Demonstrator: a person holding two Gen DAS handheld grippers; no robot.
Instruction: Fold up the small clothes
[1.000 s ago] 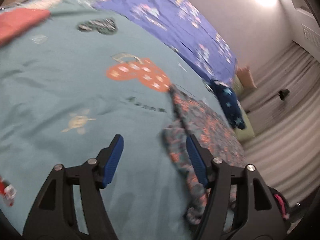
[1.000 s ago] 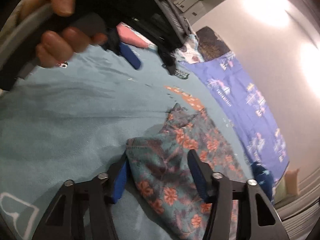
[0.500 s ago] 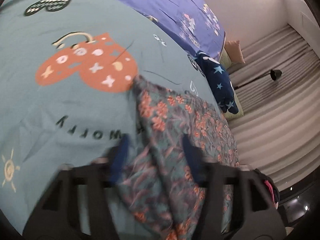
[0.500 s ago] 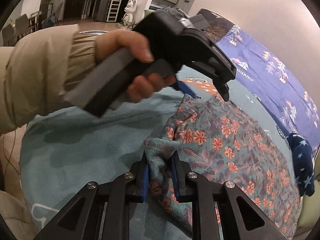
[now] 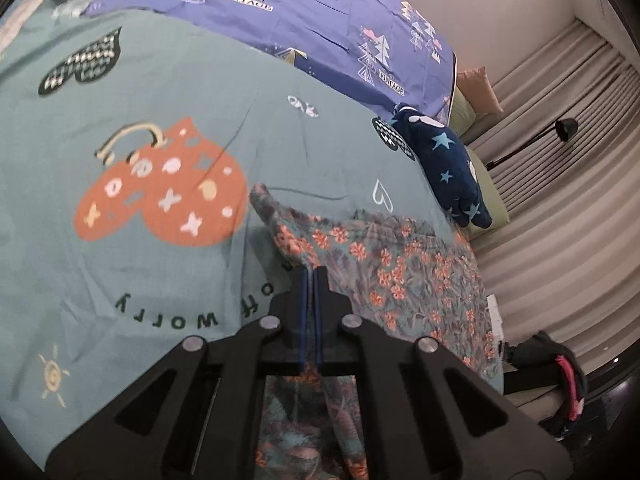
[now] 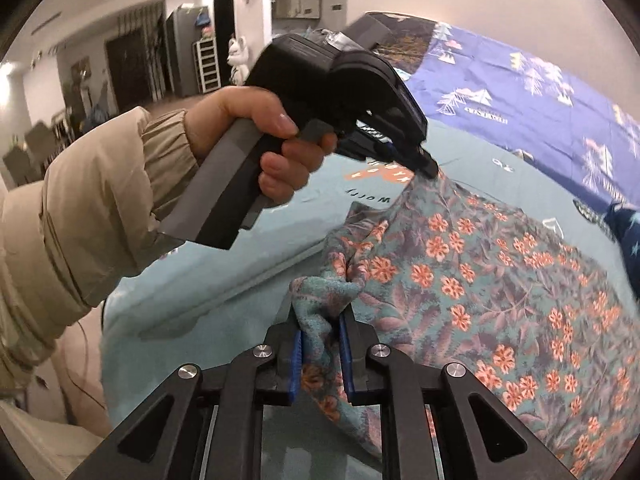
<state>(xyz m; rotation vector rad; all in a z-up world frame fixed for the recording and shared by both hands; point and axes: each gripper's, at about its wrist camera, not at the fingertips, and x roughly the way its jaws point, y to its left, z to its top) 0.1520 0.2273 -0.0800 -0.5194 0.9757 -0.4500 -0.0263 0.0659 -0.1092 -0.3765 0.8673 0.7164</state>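
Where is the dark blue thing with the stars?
The dark blue starry cloth lies on the teal bedsheet at the right of the left wrist view, just beyond the flowery garment and below the purple blanket.

A home bedroom. A bed with a teal printed sheet (image 5: 120, 288) and purple duvet (image 5: 320, 12) stands beside pleated curtains (image 5: 560, 184). A hallway (image 6: 132, 60) opens behind.

Teal sheet (image 5: 280, 128) printed with orange hearts (image 5: 160, 188); purple sheet (image 5: 320, 12) laid beyond it. Navy star pillow (image 5: 444, 160) seen at the far edge, floor lamp (image 5: 560, 132) against curtains (image 5: 568, 208).
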